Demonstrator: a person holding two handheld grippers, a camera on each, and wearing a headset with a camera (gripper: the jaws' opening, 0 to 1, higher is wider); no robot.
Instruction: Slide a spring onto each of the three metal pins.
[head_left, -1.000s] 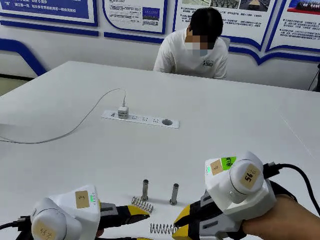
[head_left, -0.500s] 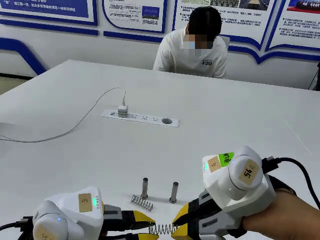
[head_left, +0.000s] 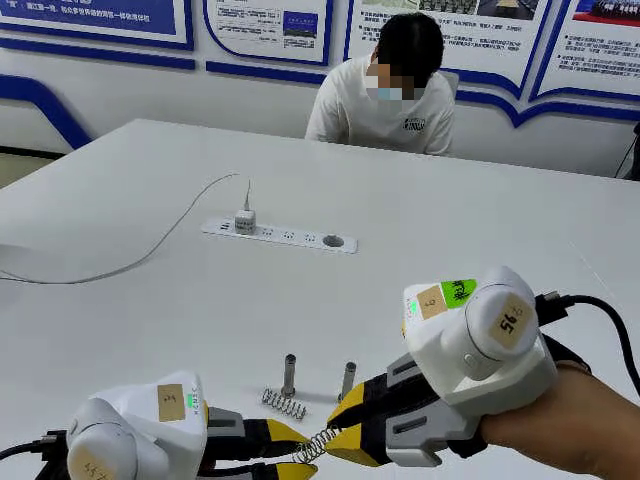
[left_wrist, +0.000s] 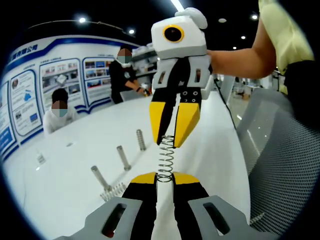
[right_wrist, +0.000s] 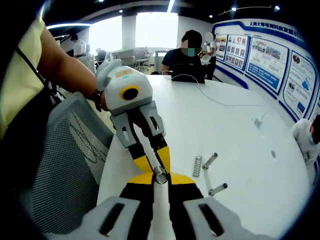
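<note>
A small coil spring (head_left: 315, 446) hangs tilted just above the white table (head_left: 450, 250), between my two grippers. My left gripper (head_left: 290, 452) is shut on its lower end (left_wrist: 165, 174). My right gripper (head_left: 335, 432) is shut on its upper end, seen head-on in the left gripper view (left_wrist: 173, 140). Two metal pins (head_left: 290, 372) (head_left: 347, 378) stand upright just beyond the jaws. The left gripper view has three pins in a row (left_wrist: 100, 177) (left_wrist: 122, 157) (left_wrist: 141, 140). A second spring (head_left: 284, 403) lies flat in front of the left pin.
A white power strip (head_left: 285, 238) with a plugged-in charger (head_left: 245, 220) and a cable (head_left: 130, 262) lies mid-table. A person (head_left: 385, 95) sits at the far edge. A grey mesh chair (right_wrist: 75, 150) stands behind me, by the near table edge.
The spring that lay flat on the table between the jaws is now lifted and tilted, gripped at both ends. My right gripper has moved left and closed in on the left one.
</note>
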